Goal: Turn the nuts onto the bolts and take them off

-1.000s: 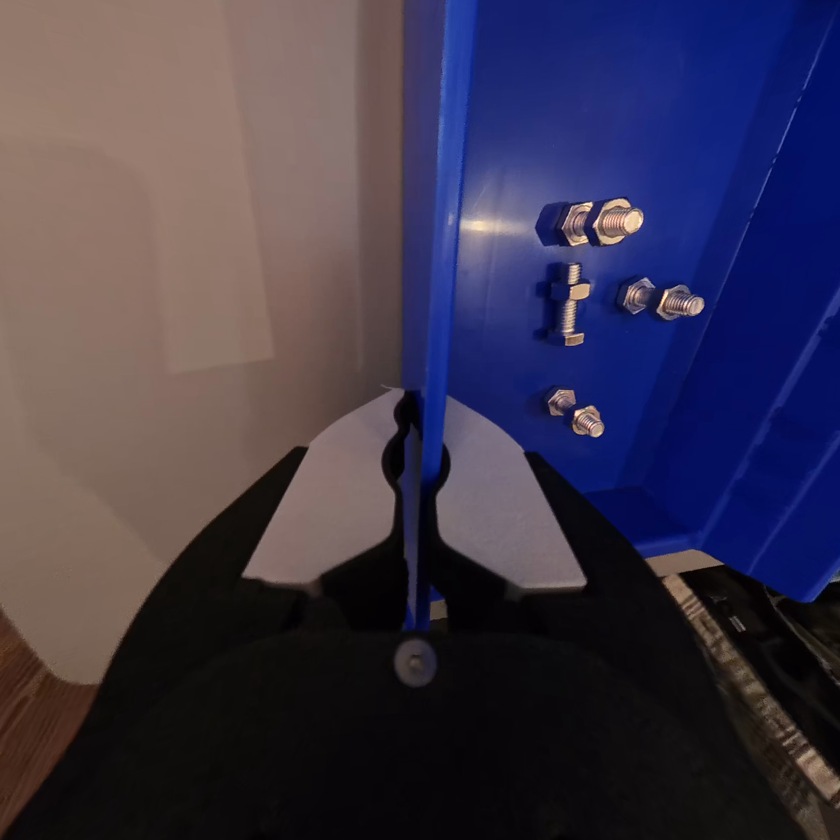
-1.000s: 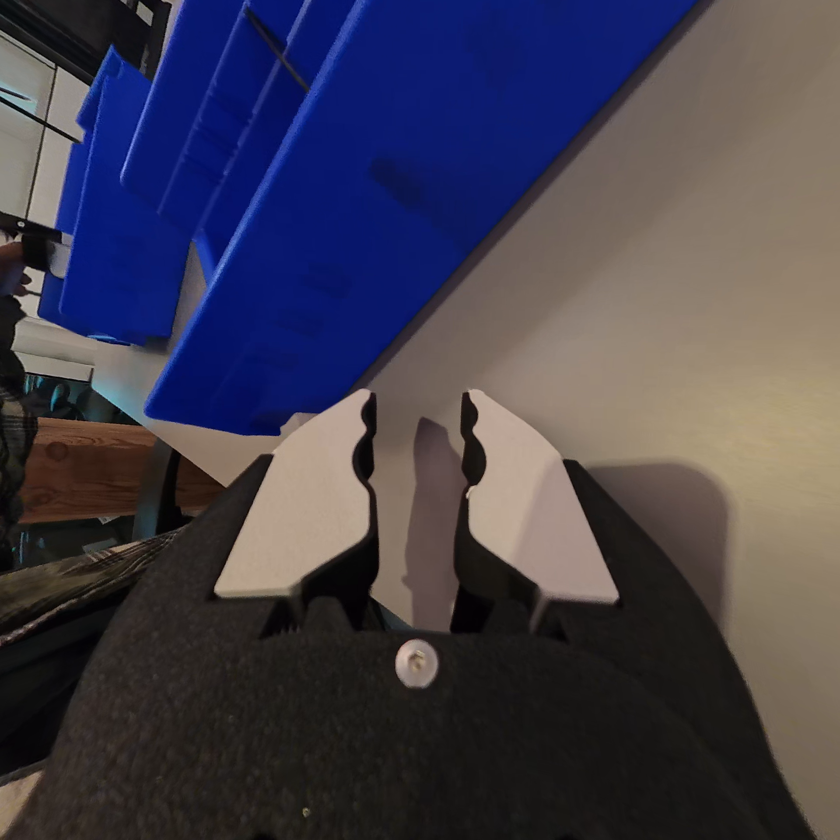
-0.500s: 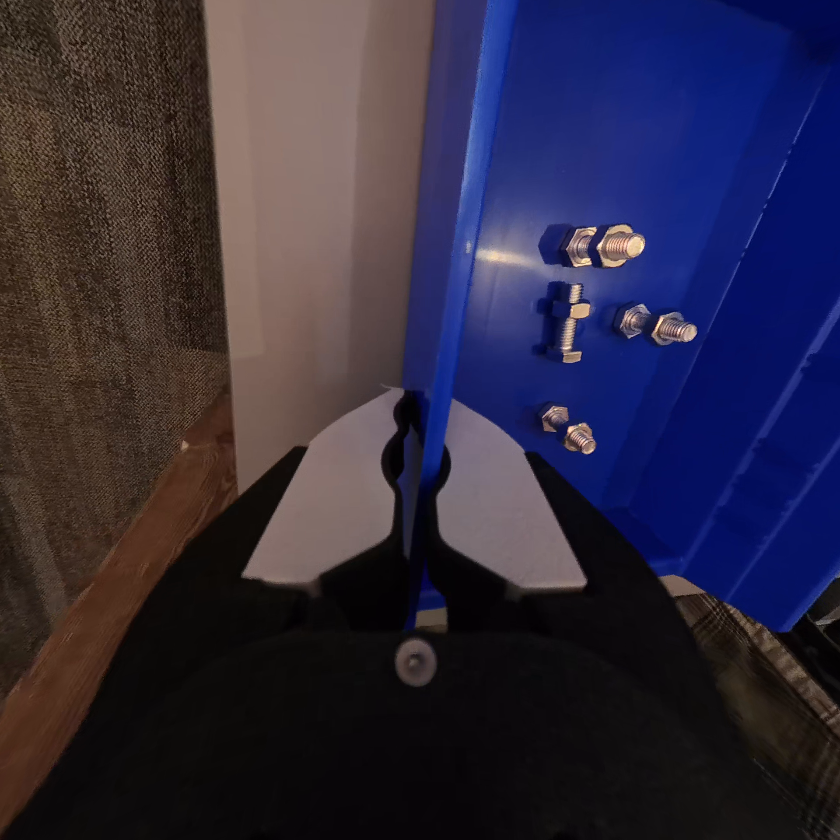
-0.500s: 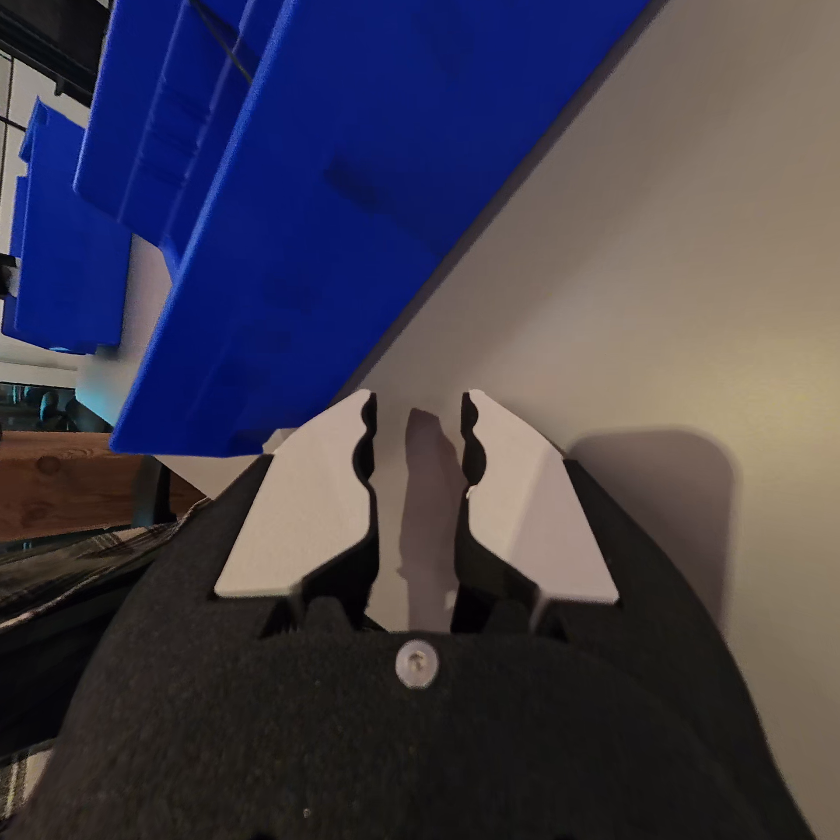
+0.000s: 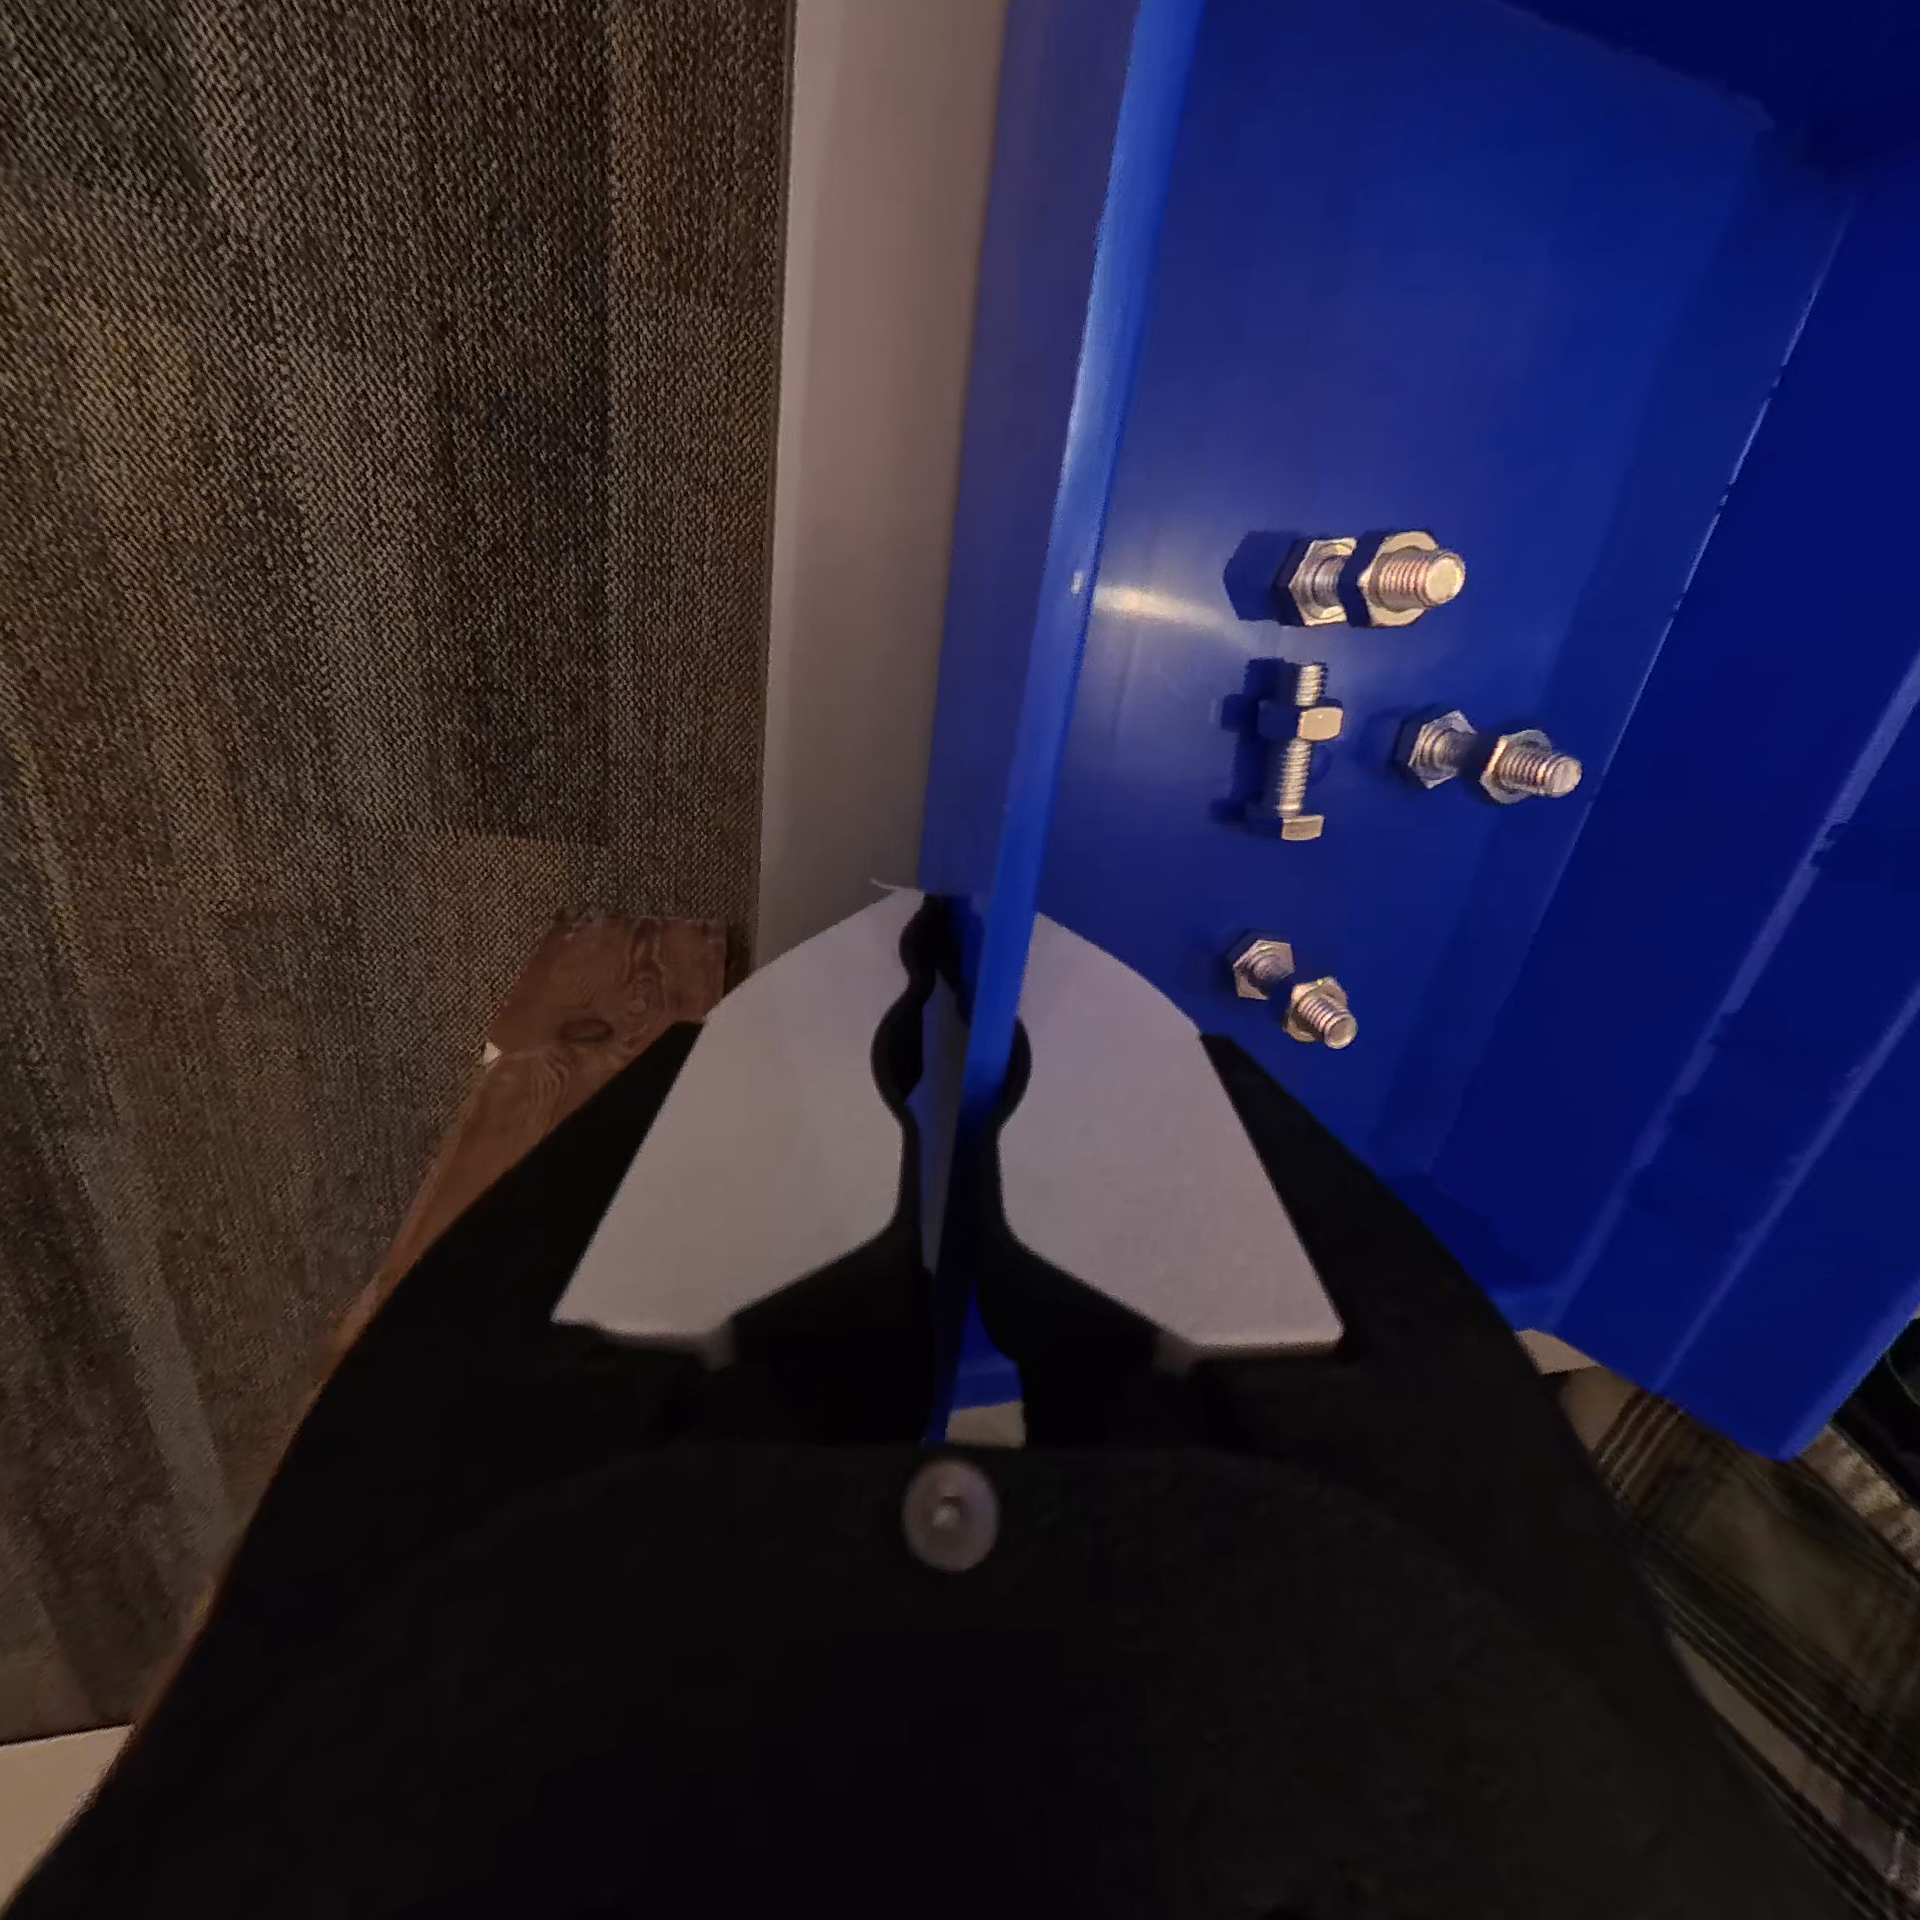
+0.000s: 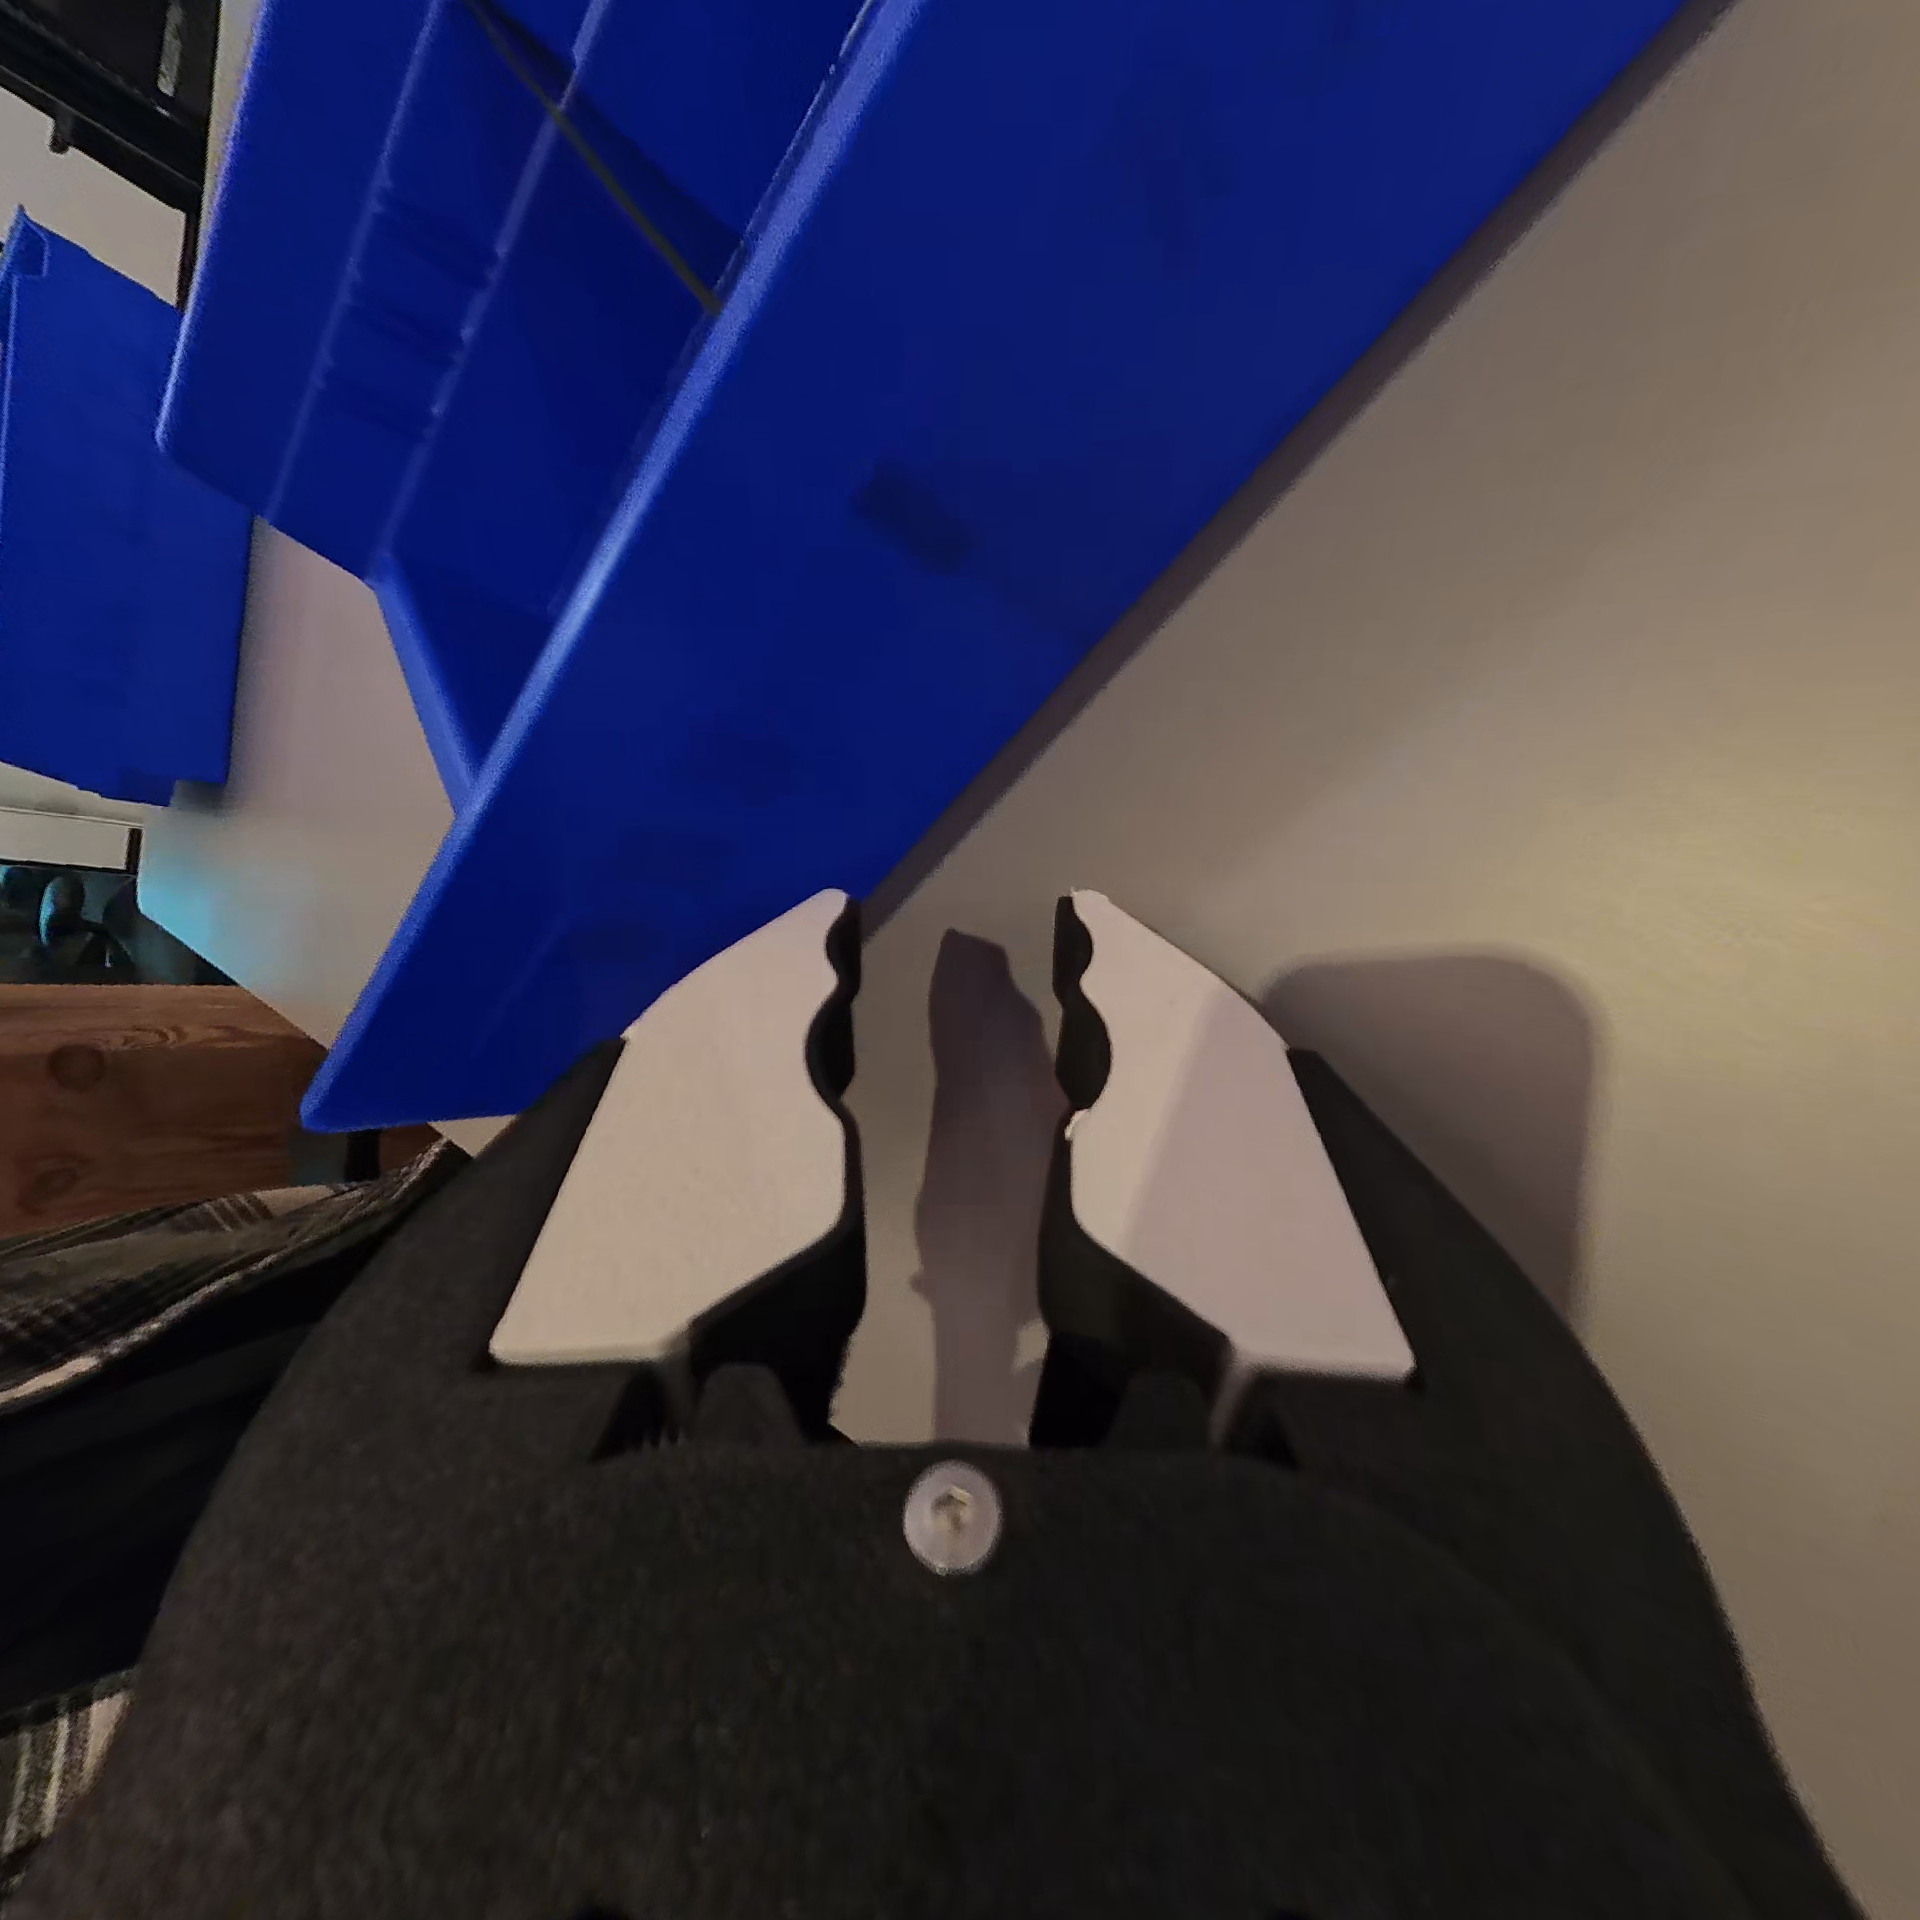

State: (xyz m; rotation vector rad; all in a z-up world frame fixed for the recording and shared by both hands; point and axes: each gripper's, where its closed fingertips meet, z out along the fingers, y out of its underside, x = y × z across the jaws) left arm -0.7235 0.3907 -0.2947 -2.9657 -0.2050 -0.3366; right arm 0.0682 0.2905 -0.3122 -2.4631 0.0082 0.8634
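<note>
My left gripper is shut on the side wall of a blue plastic bin. Inside the bin lie several silver bolts with nuts on them: a large one, one lying crosswise, a medium one and a small one. My right gripper is open and empty, over the white table, right beside the outer wall of the blue bin.
A grey-brown carpet and a wooden edge show left of the white table. More blue bins stand farther off in the right wrist view. Plaid cloth is at the lower left there. My right fingertips sit around 80 cm from my left ones.
The left gripper has moved with the bin toward the table's edge, so carpet and wood now show on the left. The bin has shifted closer to the right gripper, which stays open.
</note>
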